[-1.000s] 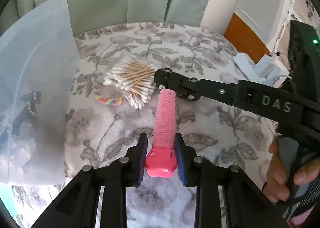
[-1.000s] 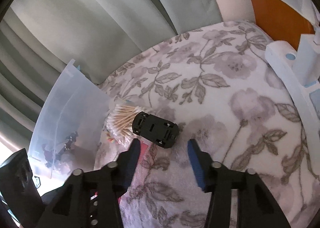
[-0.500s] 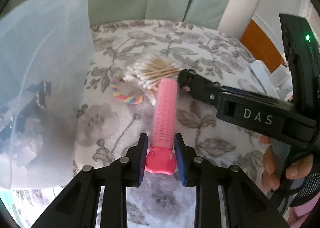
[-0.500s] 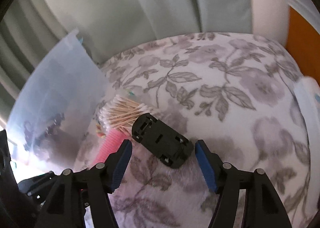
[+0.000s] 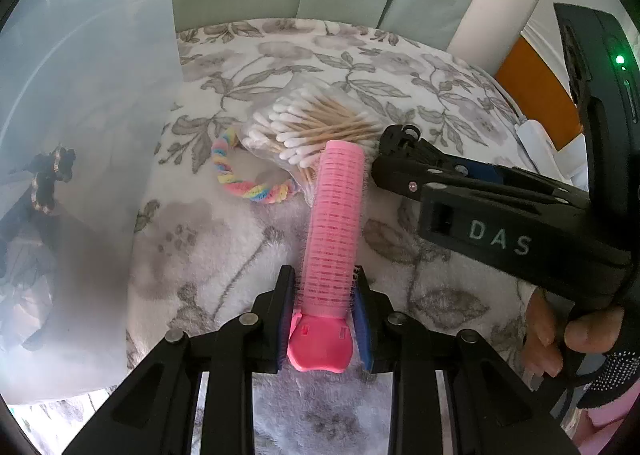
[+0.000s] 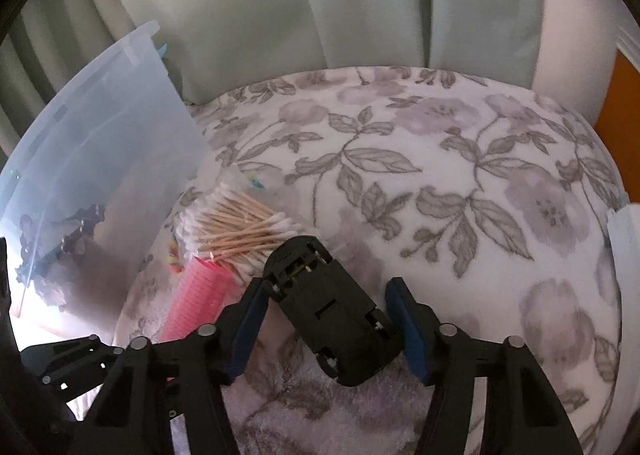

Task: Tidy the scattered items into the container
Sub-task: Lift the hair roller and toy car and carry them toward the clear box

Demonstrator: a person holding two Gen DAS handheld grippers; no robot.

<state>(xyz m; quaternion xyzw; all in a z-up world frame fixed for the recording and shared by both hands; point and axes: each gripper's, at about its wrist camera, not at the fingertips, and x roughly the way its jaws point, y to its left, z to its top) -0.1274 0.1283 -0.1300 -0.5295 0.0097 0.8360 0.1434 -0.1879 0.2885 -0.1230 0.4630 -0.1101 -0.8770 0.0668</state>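
Note:
A pink hair roller (image 5: 336, 215) sticks out forward from my left gripper (image 5: 323, 275), which is shut on its capped end just above the floral blanket (image 5: 400, 67). The roller's tip shows in the right wrist view too (image 6: 196, 295). My right gripper (image 6: 325, 287) straddles a black toy car (image 6: 332, 315) that lies upside down on the blanket. Its jaws are closing, and a sliver of gap shows at the pads. The clear plastic container (image 5: 80, 95) stands at the left, also seen from the right wrist (image 6: 100, 135). A bag of cotton swabs (image 5: 316, 127) and a rainbow hair tie (image 5: 248, 187) lie beside it.
A dark scrunchie (image 5: 52, 175) lies inside the container. White objects (image 5: 536, 139) sit at the blanket's right edge before an orange panel. Pale curtains hang behind. A person's hand (image 5: 560, 335) grips the right gripper's handle.
The right gripper has rolled and come down over the toy car, which now lies between its fingers. The left gripper has sunk with the roller, nearer the container.

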